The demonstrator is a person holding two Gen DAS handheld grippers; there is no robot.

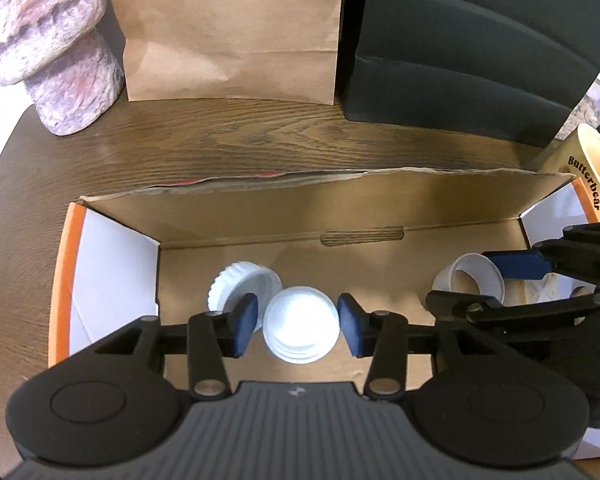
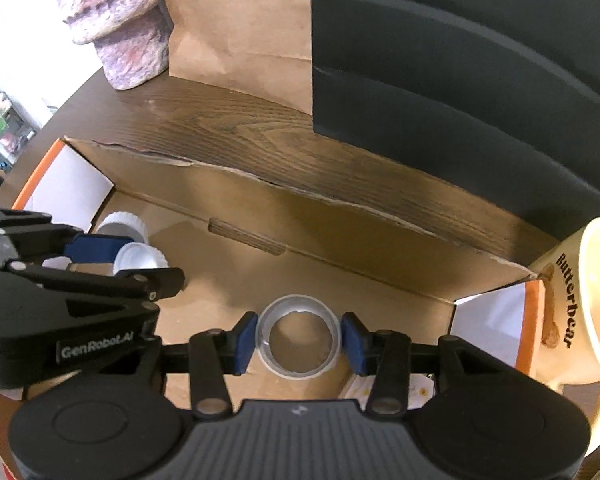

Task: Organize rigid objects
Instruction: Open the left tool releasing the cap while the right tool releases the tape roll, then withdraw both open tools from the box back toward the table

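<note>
Left wrist view, read from left to right: a ribbed white lid (image 1: 242, 284) lies tilted on the floor of the cardboard box (image 1: 236, 208), touching a second white lid (image 1: 300, 330) that sits between the blue pads of the left gripper (image 1: 298, 326). Small gaps show on both sides of that lid, so the jaws stand apart around it, not pressing. Further right, a roll of tape (image 1: 470, 284) lies on the box floor at the right gripper (image 1: 496, 284), which enters from the right edge.

Right wrist view: the left gripper (image 2: 112, 256) reaches in from the left over the two lids, and the tape roll (image 2: 298, 338) lies flat, hole upward, squarely between the right gripper (image 2: 299, 338) pads. Its jaws are slightly apart too, with slivers of gap at either side. A cream Butterbear mug (image 2: 580, 320) stands just outside the box's right wall.

Each piece lies directly ahead of its own gripper, centred in the jaws, so I judge both are being set down in the box.
</note>
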